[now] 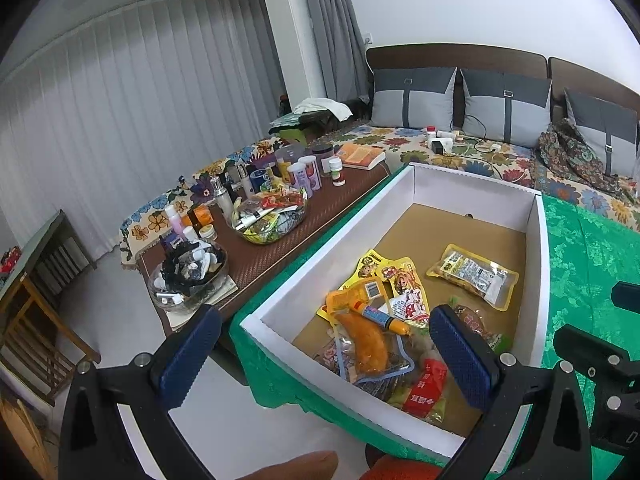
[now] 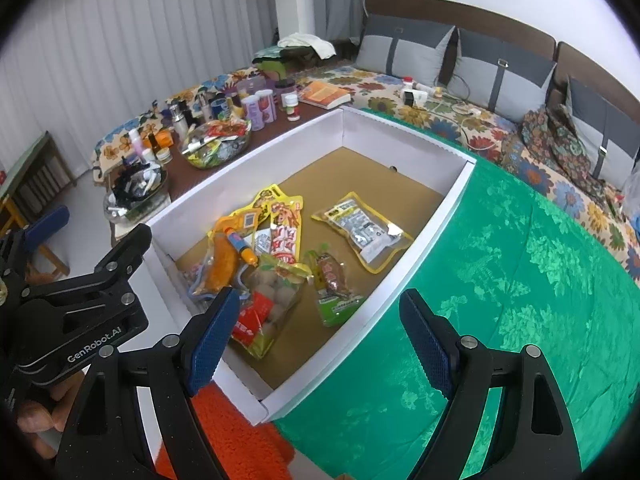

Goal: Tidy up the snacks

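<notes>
A white box (image 1: 332, 256) with a brown cardboard floor stands on a green cloth (image 2: 520, 300). Several snack packs lie in it: an orange chicken-leg pack (image 2: 220, 268), a sausage tube (image 2: 242, 246), a meatball pack with a red label (image 2: 272, 300), a green sausage pack (image 2: 332, 280) and a yellow-rimmed clear pack (image 2: 364, 232) lying apart. My left gripper (image 1: 328, 360) is open over the box's near corner, holding nothing. My right gripper (image 2: 320, 340) is open above the box's near wall, also holding nothing.
Left of the box a low brown table (image 1: 280, 256) carries two glass bowls (image 1: 268, 216) of small items, bottles and an orange book (image 1: 360, 156). Behind lies a floral sofa (image 2: 440, 116) with grey cushions. An orange rug (image 2: 224, 432) lies below. A hand (image 2: 36, 420) holds the left gripper.
</notes>
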The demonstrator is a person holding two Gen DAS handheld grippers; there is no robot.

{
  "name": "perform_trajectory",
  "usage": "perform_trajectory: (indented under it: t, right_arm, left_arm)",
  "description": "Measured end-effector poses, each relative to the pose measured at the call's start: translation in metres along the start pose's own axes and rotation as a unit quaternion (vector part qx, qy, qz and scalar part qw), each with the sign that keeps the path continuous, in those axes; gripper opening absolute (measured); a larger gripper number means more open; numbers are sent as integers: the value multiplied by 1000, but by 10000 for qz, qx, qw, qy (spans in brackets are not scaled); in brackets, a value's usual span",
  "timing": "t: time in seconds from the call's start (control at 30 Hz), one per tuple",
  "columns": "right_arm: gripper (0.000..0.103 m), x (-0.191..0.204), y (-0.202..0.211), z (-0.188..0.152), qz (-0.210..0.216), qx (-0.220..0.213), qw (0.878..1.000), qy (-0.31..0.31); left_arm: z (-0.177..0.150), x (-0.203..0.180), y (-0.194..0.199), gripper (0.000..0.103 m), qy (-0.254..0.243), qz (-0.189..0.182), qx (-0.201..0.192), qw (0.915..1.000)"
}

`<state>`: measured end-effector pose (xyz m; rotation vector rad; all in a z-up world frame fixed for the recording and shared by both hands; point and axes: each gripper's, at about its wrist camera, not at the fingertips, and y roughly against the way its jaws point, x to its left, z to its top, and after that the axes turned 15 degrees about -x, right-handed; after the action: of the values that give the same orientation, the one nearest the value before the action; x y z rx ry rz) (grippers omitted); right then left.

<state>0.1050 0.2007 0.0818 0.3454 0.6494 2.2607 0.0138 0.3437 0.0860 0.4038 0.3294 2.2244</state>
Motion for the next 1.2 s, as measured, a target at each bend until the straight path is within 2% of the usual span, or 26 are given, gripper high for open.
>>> perform_trajectory:
  t: [0.3, 0.63, 1.2]
  right_arm:
    - [85, 2, -1, -1, 22, 32, 10000, 27]
    - [85, 10, 4, 5, 36, 15, 10000, 83]
    - [85, 14, 9, 15, -160, 17, 9995, 266]
  left_arm:
    - [0, 0, -3, 103, 111, -168, 111, 9997]
    - [7, 10, -3, 103, 473, -714, 289, 9959]
    - [11, 20, -8, 103, 593, -627, 376, 9956]
